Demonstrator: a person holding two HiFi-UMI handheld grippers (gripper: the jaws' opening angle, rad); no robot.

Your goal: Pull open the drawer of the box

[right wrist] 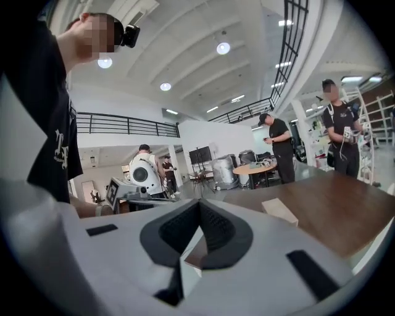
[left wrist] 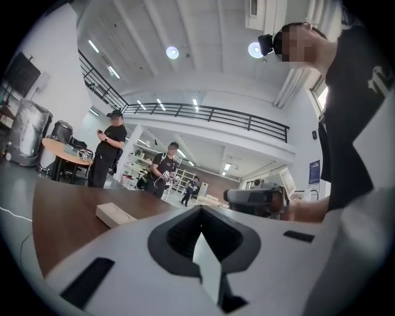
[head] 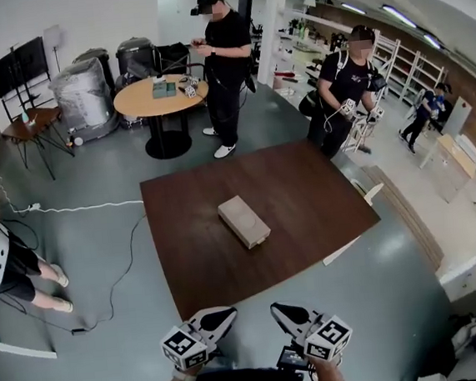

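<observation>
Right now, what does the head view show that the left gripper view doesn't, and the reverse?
Only the head view: the marker cubes on the left gripper and right gripper, and the brown table's whole top. Only the left gripper view: the balcony railing overhead. Both: the box lying on that table, and the round table beyond.

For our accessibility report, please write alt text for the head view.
A pale tan rectangular box lies near the middle of a dark brown rectangular table. At the bottom edge, the left gripper and right gripper, both shut and empty, point toward it, touching nothing.
</observation>
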